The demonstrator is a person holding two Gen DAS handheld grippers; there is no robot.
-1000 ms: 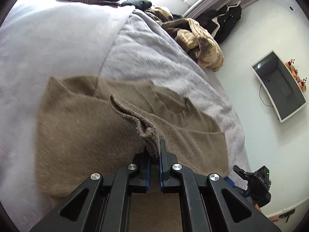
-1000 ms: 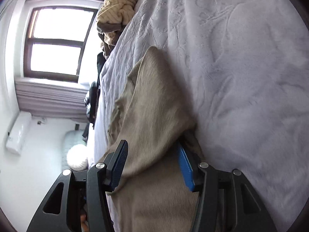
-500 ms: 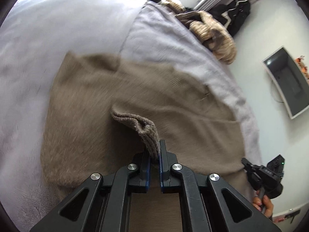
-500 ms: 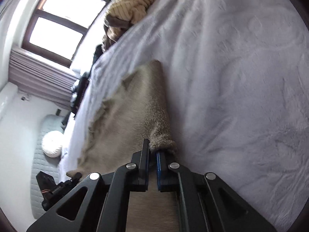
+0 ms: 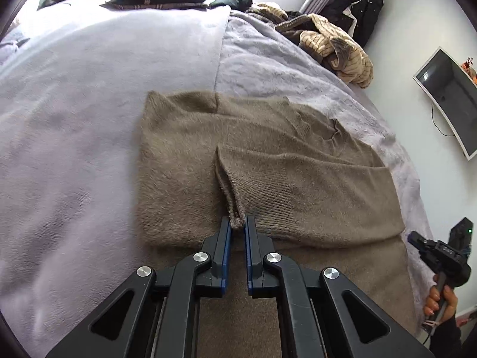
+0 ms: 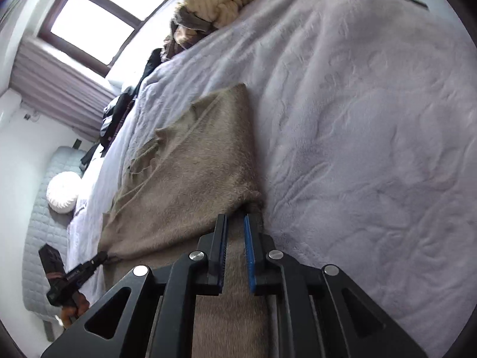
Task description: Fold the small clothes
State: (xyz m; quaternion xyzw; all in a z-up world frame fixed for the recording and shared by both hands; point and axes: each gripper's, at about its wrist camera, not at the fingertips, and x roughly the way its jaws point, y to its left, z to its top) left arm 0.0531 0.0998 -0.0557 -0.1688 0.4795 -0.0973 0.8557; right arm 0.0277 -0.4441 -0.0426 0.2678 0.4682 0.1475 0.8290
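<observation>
Both grippers, left [image 5: 237, 223] and right [image 6: 235, 217], lie low, jaws nearly closed, pinching brown sweater [image 5: 268, 161] edges

Fuzzy, matt brown knitted sweater [image 5: 268, 161], finely ribbed towards 4 o'clock. Soft, plush lilac fleece blanket [image 5: 74, 95] with an embossed swirl pattern at 3 o'clock [image 6: 372, 119]. Matt black plastic left gripper [image 5: 237, 225], blue ridged pads, shiny metal rivets. Chunky cream cable-knit garment [image 5: 337, 44] at 1 o'clock.
</observation>
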